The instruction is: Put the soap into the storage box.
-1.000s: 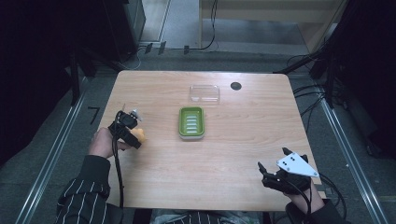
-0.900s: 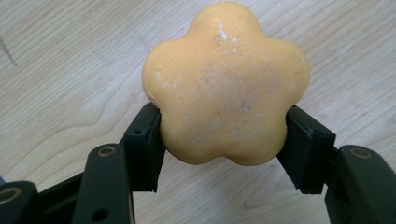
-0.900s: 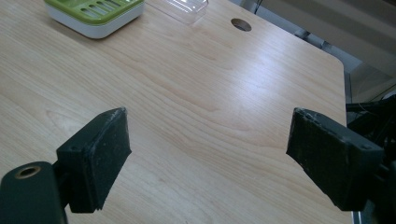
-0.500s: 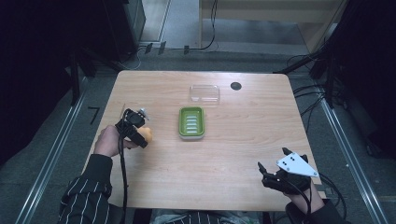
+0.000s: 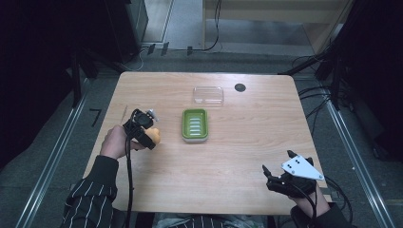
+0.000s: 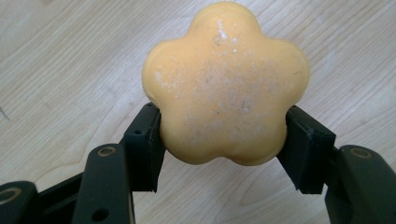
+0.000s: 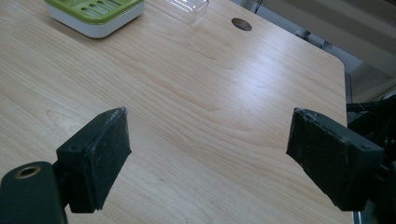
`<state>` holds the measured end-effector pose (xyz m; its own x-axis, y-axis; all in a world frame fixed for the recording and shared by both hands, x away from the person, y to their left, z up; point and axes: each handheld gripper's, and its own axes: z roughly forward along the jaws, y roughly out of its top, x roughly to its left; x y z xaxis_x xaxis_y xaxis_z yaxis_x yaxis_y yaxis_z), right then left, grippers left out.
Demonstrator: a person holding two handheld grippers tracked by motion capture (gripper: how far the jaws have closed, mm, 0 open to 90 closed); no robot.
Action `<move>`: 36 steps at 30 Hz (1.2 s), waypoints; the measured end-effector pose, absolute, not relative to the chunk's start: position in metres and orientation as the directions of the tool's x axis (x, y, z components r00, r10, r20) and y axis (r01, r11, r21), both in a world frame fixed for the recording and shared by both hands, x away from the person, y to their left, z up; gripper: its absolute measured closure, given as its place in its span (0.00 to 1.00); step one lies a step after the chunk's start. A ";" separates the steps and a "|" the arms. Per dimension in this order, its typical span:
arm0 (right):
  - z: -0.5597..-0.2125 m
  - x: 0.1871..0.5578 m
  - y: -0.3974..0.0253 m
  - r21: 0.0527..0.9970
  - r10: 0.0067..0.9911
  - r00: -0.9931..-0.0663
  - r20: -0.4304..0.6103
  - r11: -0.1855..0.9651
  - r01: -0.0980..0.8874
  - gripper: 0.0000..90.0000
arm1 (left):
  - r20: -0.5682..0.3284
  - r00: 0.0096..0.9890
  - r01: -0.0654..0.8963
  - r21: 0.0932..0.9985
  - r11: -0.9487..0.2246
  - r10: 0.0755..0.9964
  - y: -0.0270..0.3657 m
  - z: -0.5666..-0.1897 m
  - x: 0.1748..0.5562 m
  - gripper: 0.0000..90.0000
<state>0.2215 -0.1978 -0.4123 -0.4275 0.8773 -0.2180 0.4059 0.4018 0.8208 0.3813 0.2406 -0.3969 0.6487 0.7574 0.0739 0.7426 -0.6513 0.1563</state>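
A flower-shaped orange soap bar (image 6: 226, 84) is pinched between the jaws of the left tool (image 5: 142, 130), just left of the green slotted soap dish (image 5: 195, 125) on the light wooden desk (image 5: 237, 152). The right tool (image 7: 208, 156) is held spread wide near the desk's front right corner.

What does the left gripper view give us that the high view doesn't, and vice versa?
Left gripper view alone: the soap's five-lobed flower shape, its speckled face, and the left tongs' black pads pressed against its two sides. High view alone: the green soap dish, the clear lid behind it, the right tongs near the front edge, both forearms. Shared: the orange soap held over the wooden table.
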 end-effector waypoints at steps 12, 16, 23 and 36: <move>-0.412 0.222 -0.198 0.820 0.877 -0.428 -0.219 0.403 0.406 0.15 | 0.075 0.673 0.718 0.170 -0.675 0.736 0.226 -0.391 0.389 0.44; -0.412 0.222 -0.197 0.820 0.877 -0.428 -0.218 0.402 0.407 0.15 | 0.074 0.688 0.705 0.168 -0.689 0.722 0.221 -0.389 0.394 0.44; -0.412 0.222 -0.198 0.820 0.877 -0.428 -0.218 0.402 0.407 0.15 | 0.072 0.695 0.698 0.170 -0.696 0.715 0.213 -0.388 0.398 0.44; -0.412 0.222 -0.198 0.820 0.877 -0.428 -0.219 0.403 0.407 0.15 | 0.073 0.722 0.666 0.197 -0.720 0.688 0.192 -0.379 0.408 0.44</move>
